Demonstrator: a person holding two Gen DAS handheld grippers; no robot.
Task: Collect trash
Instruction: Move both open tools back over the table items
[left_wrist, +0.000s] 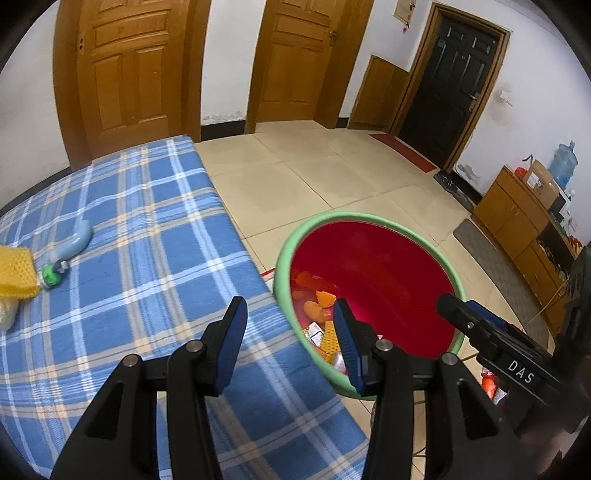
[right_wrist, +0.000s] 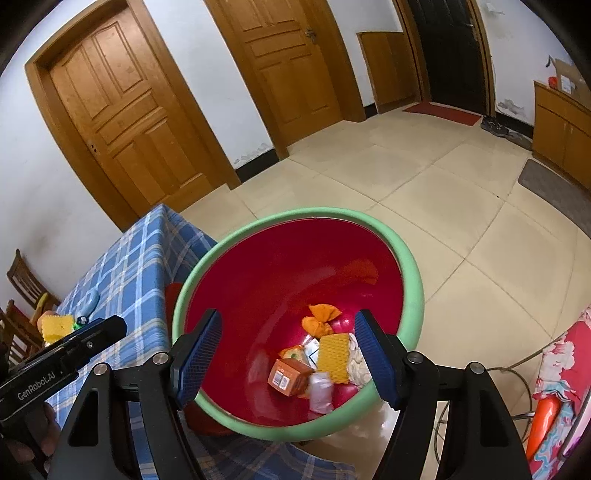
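Both jaws stand apart with nothing between them: the left gripper (left_wrist: 291, 332) hangs over the table's edge, the right gripper (right_wrist: 286, 350) over the red basin (right_wrist: 410, 266). Inside the basin lie two orange peels (right_wrist: 319, 317), one yellow foam net (right_wrist: 333, 356), one orange carton (right_wrist: 288, 376) and wrappers. One foam net (left_wrist: 14, 271) and one pale blue tube (left_wrist: 72, 247) rest on the blue plaid tablecloth (left_wrist: 166, 236).

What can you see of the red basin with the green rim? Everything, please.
The round red plastic basin with a pale green rim sits beside the edge of the blue plaid tablecloth, above the tiled floor; what holds it up is hidden. It is upright and open, glossy inside. At its bottom lies trash: orange crumpled wrappers, a yellow foam net sleeve, a small orange carton and whitish packets. No jaws touch it.
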